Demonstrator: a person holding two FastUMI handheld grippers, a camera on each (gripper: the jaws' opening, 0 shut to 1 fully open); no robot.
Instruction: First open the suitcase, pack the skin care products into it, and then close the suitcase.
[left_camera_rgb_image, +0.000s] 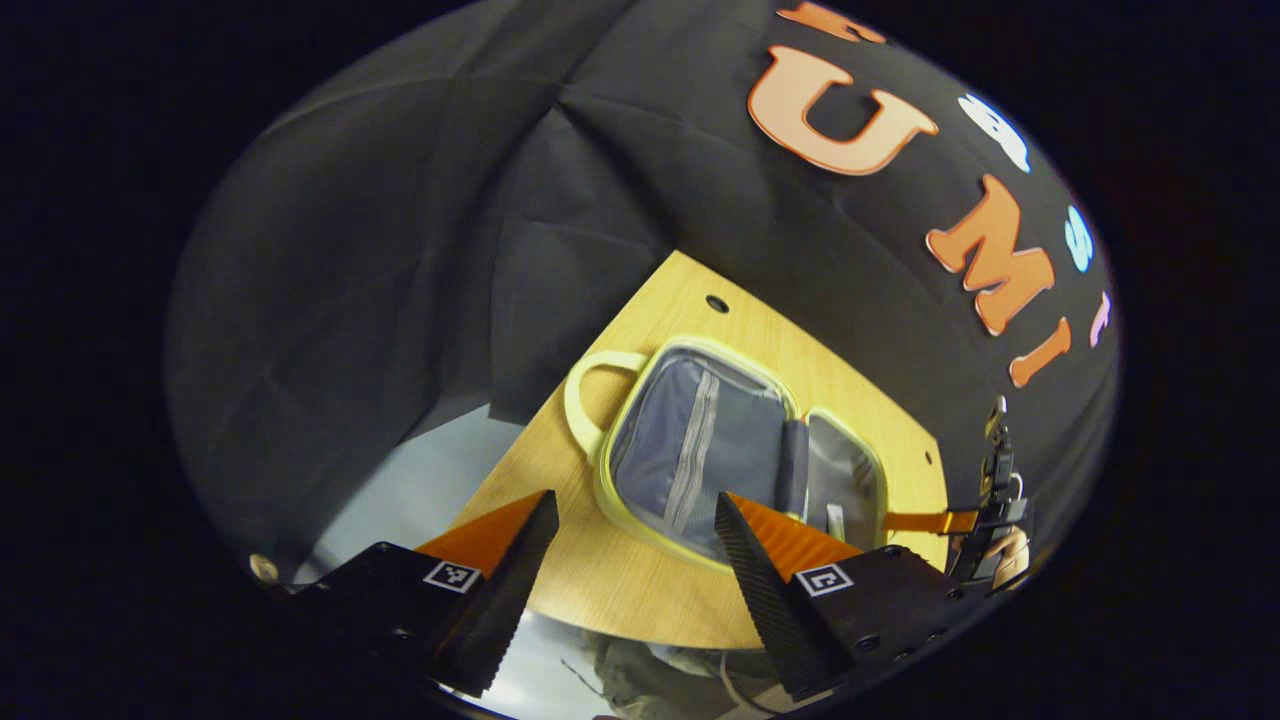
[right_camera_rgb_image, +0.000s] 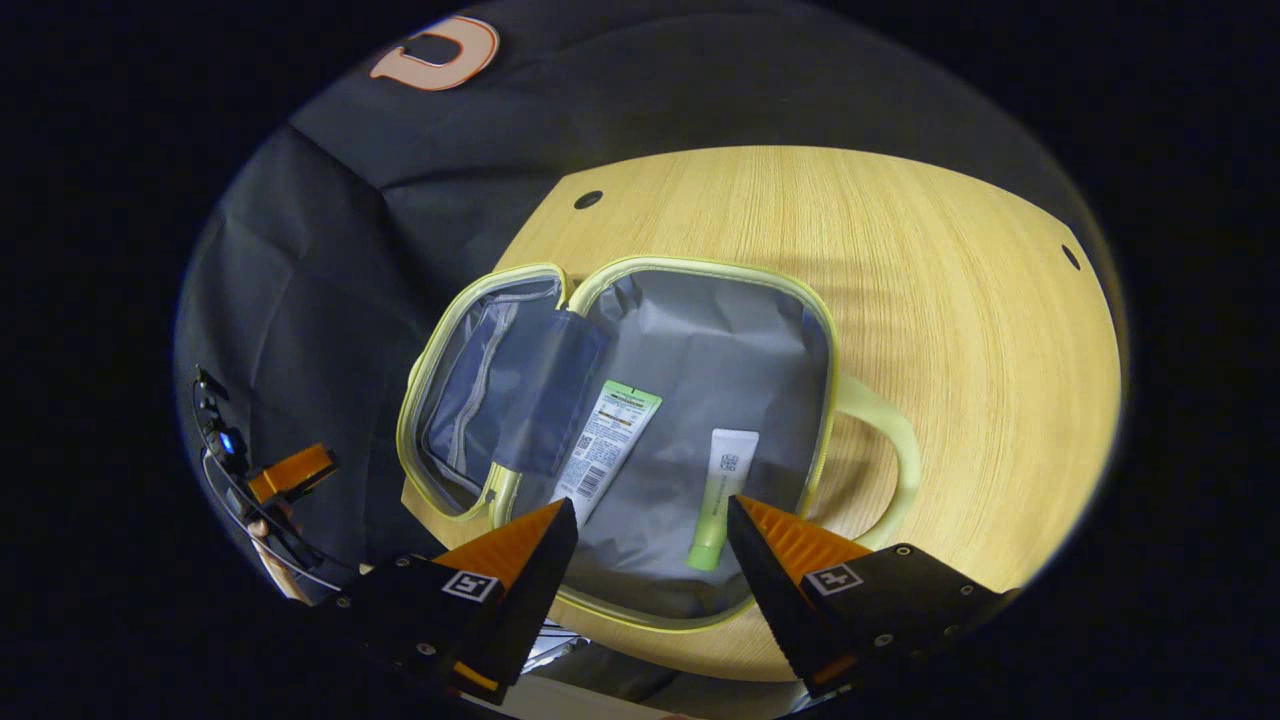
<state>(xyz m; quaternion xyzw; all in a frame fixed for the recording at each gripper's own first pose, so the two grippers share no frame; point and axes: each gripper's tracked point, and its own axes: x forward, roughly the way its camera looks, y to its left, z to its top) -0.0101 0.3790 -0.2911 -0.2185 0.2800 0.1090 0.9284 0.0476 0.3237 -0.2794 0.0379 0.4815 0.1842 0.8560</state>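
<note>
Right gripper view, right gripper (right_camera_rgb_image: 650, 560): fingers are seen spread wide apart with nothing between them, held above the near edge of the table (right_camera_rgb_image: 980, 330) and tilted down toward it.
Right gripper view, suitcase (right_camera_rgb_image: 700, 330): a small case with yellow-green trim is laid fully open on the table, its grey lining exposed; the larger half lies directly beyond the spread fingers, the smaller zip-pocket half to its left.
Right gripper view, skin care products: a white tube with a green cap (right_camera_rgb_image: 722, 495) is seen lying on the lining just beyond the right finger; a flat sachet with a green top (right_camera_rgb_image: 607, 450) lies beside it to the left, near the hinge flap.
Right gripper view, handle (right_camera_rgb_image: 895, 455): it is seen resting on the wood at the case's right side.
Right gripper view, left gripper (right_camera_rgb_image: 290, 472): an orange finger is visible far left, off the table edge; its opening cannot be told from here.
Left gripper view, left gripper (left_camera_rgb_image: 635, 560): fingers are held wide apart and empty, raised above the table corner, pointed down at the open suitcase (left_camera_rgb_image: 700, 440).
Left gripper view, right gripper (left_camera_rgb_image: 935, 521): it is seen at the far right beside the case, with a hand (left_camera_rgb_image: 1010, 552) behind it.
</note>
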